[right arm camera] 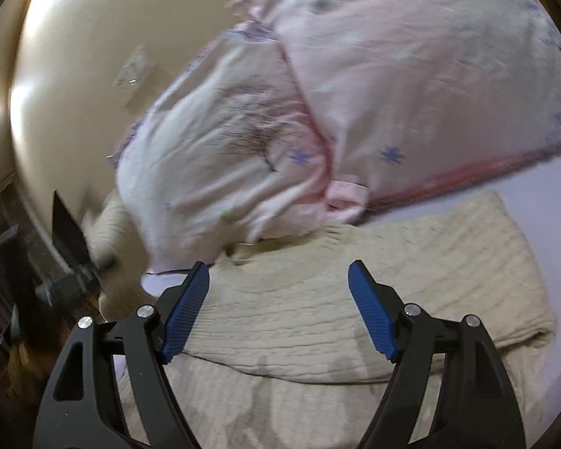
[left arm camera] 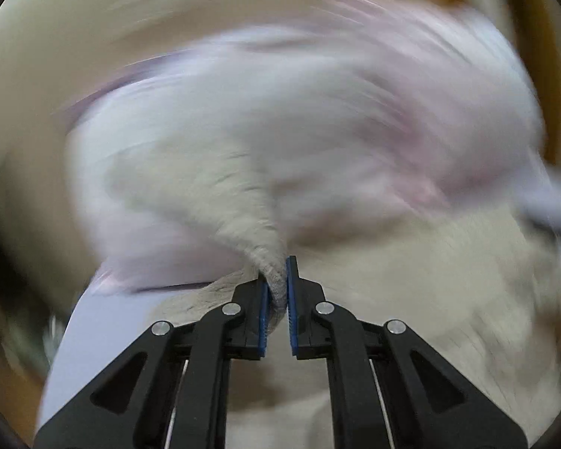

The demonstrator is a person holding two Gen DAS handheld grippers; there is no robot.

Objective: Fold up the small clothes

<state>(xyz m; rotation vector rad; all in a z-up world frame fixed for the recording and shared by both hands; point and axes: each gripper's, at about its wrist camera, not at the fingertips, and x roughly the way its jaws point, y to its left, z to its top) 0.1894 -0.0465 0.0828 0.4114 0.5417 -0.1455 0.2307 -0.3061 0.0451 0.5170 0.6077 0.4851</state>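
A beige knit sweater (right arm camera: 318,307) lies on a pale lilac surface (right arm camera: 542,202), with a fold across its middle. My left gripper (left arm camera: 277,273) is shut on a bunched edge of the beige knit sweater (left arm camera: 411,280) and holds it lifted; the left wrist view is blurred. My right gripper (right arm camera: 278,273) is open and empty, just above the folded sweater. My left gripper also shows at the left edge of the right wrist view (right arm camera: 74,254), with knit fabric at its tip.
A pile of pink and white printed clothes (right arm camera: 355,93) lies right behind the sweater, touching its far edge; it shows blurred in the left wrist view (left arm camera: 299,131). A cream wall (right arm camera: 93,37) rises beyond. Dark furniture (right arm camera: 3,280) stands at the left.
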